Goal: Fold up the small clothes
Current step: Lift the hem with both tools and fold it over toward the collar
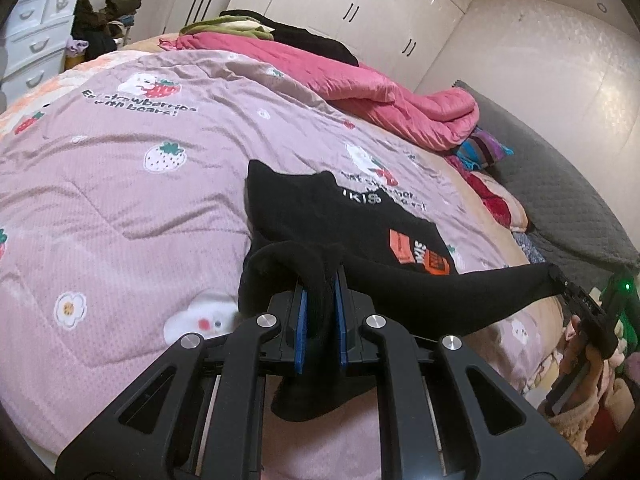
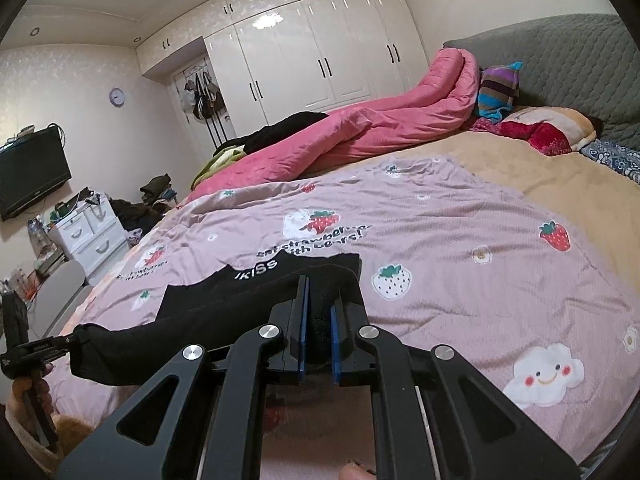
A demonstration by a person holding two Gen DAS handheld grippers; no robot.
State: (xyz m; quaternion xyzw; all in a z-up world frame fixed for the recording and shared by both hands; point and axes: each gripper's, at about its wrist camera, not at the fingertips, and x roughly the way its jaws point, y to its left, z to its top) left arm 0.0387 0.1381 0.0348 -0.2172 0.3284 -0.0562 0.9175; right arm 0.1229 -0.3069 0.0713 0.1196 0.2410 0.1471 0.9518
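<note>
A small black garment with white lettering and an orange patch lies partly on the pink strawberry bedspread. My left gripper is shut on one near corner of it, with black cloth bunched between the blue pads. My right gripper is shut on the other near corner of the black garment. The near edge is stretched taut between the two grippers and lifted off the bed. The right gripper also shows at the right of the left wrist view, and the left gripper shows at the left of the right wrist view.
A rolled pink quilt lies along the far side of the bed, with pillows and a grey headboard beyond. White wardrobes line the far wall. White drawers and a pile of dark clothes stand beside the bed.
</note>
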